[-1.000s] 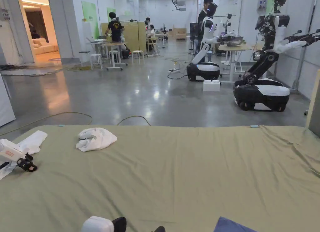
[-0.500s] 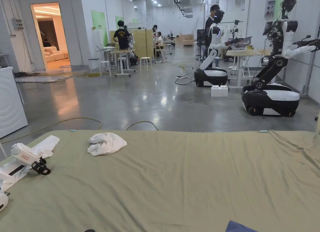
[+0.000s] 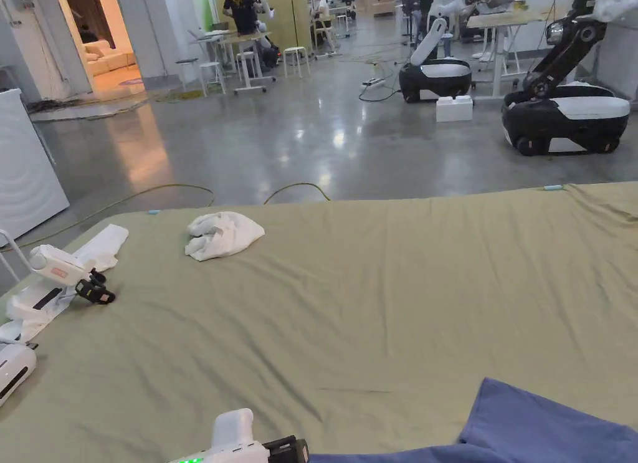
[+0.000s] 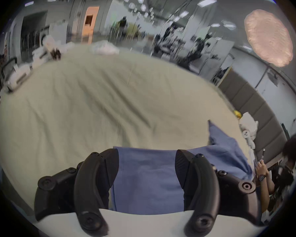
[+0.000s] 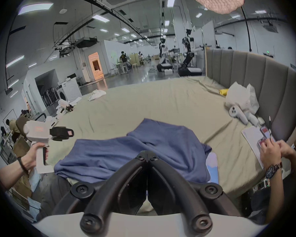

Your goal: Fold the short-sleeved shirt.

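One blue shirt (image 3: 536, 420), bed (image 3: 374, 308) near edge, 5 o'clock. Two held grippers: left gripper (image 4: 146, 165), right gripper (image 5: 147, 157). Two spare grippers (image 3: 68, 274) lying on bed at 9 o'clock. One white crumpled cloth (image 3: 221, 233) at 11 o'clock. Two wheeled robots (image 3: 564, 112) on floor at 1 o'clock. One white controller (image 5: 236, 113) by headboard.

Your left gripper (image 4: 146, 165) hovers with jaws spread wide over the blue shirt (image 4: 147, 179), which lies at the near edge of the olive-green bed sheet (image 4: 85, 107).
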A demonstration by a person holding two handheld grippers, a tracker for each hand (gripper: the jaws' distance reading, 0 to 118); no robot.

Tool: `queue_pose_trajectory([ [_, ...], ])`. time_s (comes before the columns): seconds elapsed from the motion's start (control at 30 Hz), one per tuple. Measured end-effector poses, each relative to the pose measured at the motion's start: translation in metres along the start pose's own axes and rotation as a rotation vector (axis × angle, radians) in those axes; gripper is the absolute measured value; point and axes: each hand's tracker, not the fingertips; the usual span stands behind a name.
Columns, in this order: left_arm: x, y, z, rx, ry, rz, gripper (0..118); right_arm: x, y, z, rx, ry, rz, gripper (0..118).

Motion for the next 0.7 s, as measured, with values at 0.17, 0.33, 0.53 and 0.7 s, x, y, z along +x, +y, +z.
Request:
queue_pose_trajectory([
  [0.17, 0.005, -0.007, -0.039, -0.122, 0.105, -0.055, 61, 0.028, -0.013, -0.008, -0.083, -0.092, -0.072, 0],
  [0.33, 0.026, -0.007, -0.047, -0.132, 0.171, -0.156, 6, 0.048, -0.016, -0.028, -0.118, -0.109, -0.106, 0],
  [0.53, 0.032, -0.004, -0.053, -0.192, 0.211, -0.28, 6, 0.074, 0.047, -0.104, -0.149, -0.059, 0.002, 17],
  [0.7, 0.036, -0.001, -0.057, -0.214, 0.231, -0.288, 6, 0.098, 0.1, -0.22, -0.374, -0.039, 0.03, 76],
])
